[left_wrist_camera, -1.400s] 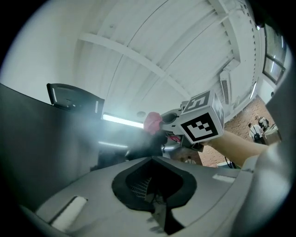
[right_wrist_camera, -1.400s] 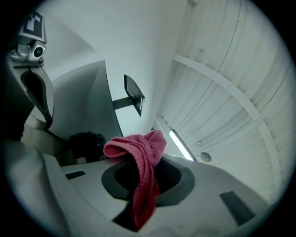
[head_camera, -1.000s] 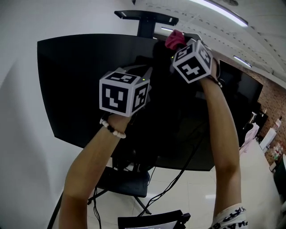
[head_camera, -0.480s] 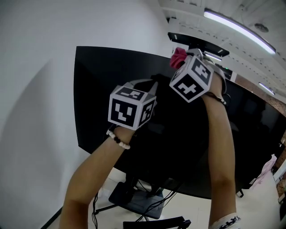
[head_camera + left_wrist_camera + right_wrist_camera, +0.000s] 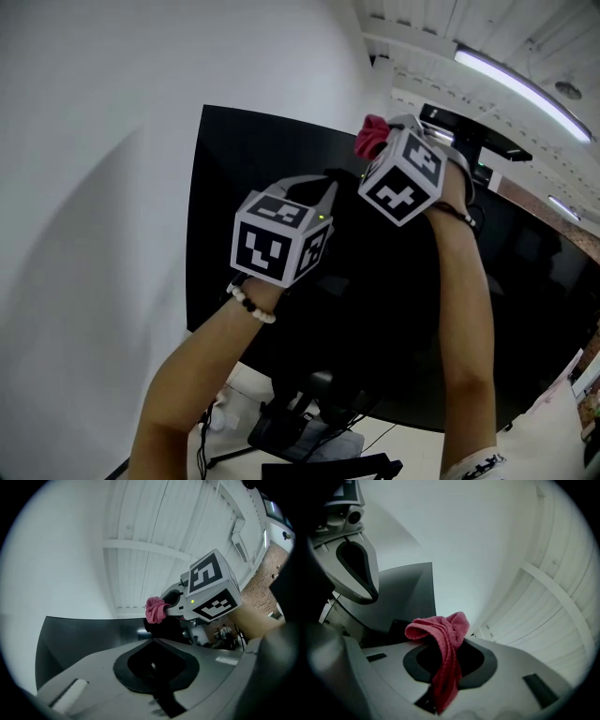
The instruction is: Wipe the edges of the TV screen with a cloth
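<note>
Right gripper (image 5: 446, 670) jaws clamping crumpled pink cloth (image 5: 371, 138) near top edge of black flat TV screen (image 5: 253, 197). Left gripper (image 5: 157, 688) jaws resting together, empty. Risk: small cloth bunch slipping, hard jaws scraping screen.

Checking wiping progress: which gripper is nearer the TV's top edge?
Right. The right gripper, shut on the pink cloth, is at the TV's top edge; the left gripper, jaws together, is lower, in front of the screen.

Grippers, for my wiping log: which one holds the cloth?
The right gripper: its jaws pinch the pink cloth; the left gripper is shut on nothing.
</note>
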The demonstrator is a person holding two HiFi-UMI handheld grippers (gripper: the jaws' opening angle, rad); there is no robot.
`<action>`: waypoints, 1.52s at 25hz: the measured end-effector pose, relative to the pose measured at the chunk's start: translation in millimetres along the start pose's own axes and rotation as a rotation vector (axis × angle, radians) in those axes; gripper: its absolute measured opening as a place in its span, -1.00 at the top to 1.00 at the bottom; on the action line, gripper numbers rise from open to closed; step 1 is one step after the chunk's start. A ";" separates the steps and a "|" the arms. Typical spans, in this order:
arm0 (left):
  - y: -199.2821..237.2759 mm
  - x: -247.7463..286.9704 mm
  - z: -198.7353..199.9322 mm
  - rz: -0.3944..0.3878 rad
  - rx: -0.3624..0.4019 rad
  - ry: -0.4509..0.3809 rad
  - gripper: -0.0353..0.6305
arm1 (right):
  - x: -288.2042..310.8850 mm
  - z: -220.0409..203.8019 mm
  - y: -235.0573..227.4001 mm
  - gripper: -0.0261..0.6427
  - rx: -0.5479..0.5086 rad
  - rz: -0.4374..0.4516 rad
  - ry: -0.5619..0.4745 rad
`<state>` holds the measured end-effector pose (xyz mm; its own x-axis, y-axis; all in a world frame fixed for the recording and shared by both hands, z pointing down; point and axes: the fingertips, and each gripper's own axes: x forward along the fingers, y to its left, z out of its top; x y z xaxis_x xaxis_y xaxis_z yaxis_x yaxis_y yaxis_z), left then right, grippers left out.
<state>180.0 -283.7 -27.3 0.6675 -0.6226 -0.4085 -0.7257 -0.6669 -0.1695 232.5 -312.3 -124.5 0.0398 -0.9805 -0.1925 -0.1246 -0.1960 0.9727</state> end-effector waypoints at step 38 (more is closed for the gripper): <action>312.4 -165.3 -163.0 0.136 -0.154 0.210 0.92 | 189.3 363.9 120.5 0.68 -0.165 -0.003 -0.123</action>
<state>-129.9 -455.9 133.5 0.5977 -0.7707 -0.2208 -0.7875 -0.6160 0.0186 -135.8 -526.8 -90.9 -0.0828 -0.9764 -0.1996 0.0394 -0.2033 0.9783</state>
